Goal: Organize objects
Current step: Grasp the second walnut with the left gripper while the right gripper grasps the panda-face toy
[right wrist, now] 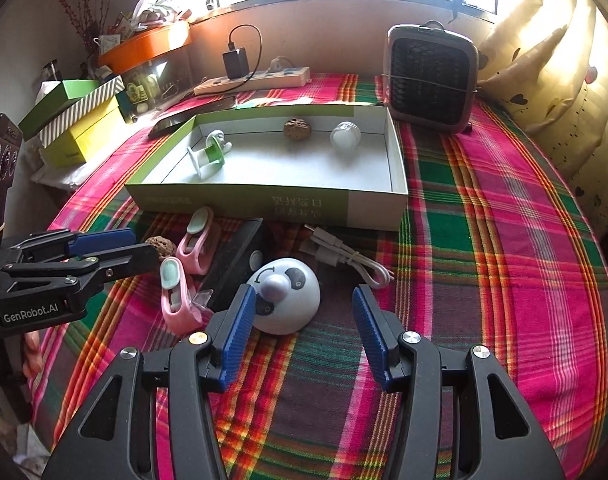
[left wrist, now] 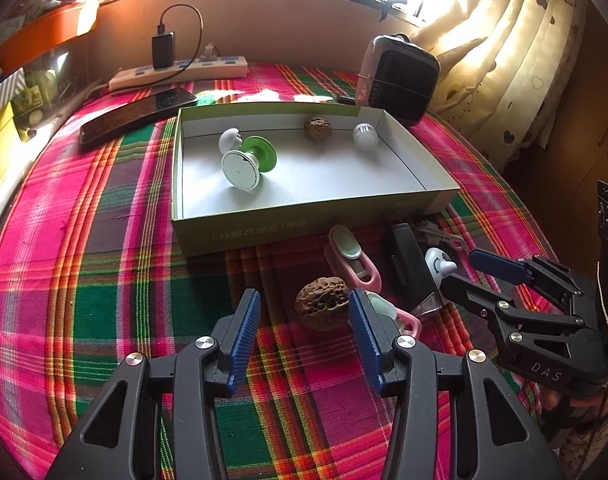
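Blue-padded left gripper [left wrist: 305, 308] low over plaid cloth [left wrist: 104, 280], fingers apart — walnut [left wrist: 323, 303] between (right gripper [right wrist: 300, 308] likewise spread)

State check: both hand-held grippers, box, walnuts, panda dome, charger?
left hand-held gripper: open, around loose walnut
right hand-held gripper: open, at panda dome
box: open, holds second walnut
charger: plugged into power strip

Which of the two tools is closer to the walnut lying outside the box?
The left. The left tool is open with the walnut between its fingertips. The right tool is open farther right, at the panda dome, beyond the pink clips.
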A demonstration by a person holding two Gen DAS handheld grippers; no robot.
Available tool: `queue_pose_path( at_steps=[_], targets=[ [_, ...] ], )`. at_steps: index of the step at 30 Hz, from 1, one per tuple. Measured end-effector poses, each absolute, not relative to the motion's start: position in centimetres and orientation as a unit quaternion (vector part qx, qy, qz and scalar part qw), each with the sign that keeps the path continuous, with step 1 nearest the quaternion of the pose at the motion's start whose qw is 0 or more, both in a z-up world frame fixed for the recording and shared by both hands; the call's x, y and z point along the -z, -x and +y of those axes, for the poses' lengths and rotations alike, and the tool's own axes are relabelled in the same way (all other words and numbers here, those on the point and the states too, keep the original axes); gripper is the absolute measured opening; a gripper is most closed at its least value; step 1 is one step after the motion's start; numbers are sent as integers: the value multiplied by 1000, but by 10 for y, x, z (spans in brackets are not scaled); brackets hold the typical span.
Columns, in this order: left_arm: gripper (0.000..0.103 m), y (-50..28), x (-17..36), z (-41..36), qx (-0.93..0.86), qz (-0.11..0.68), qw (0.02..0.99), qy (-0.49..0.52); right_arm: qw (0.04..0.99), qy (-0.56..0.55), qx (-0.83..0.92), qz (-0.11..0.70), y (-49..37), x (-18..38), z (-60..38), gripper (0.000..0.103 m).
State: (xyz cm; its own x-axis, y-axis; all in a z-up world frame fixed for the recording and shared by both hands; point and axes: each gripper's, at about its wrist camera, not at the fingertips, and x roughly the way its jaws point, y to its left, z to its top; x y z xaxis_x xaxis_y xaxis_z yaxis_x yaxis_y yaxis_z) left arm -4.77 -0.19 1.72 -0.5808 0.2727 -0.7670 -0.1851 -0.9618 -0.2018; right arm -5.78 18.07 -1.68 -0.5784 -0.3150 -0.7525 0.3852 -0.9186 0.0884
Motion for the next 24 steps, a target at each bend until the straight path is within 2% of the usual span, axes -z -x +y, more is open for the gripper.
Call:
queue_pose_path(
  at_steps=[24],
  targets=[
    [46, 62, -14, 1, -885, -40, 128, 445, 178, -429, 882, 84, 71, 27, 173, 56]
  ],
)
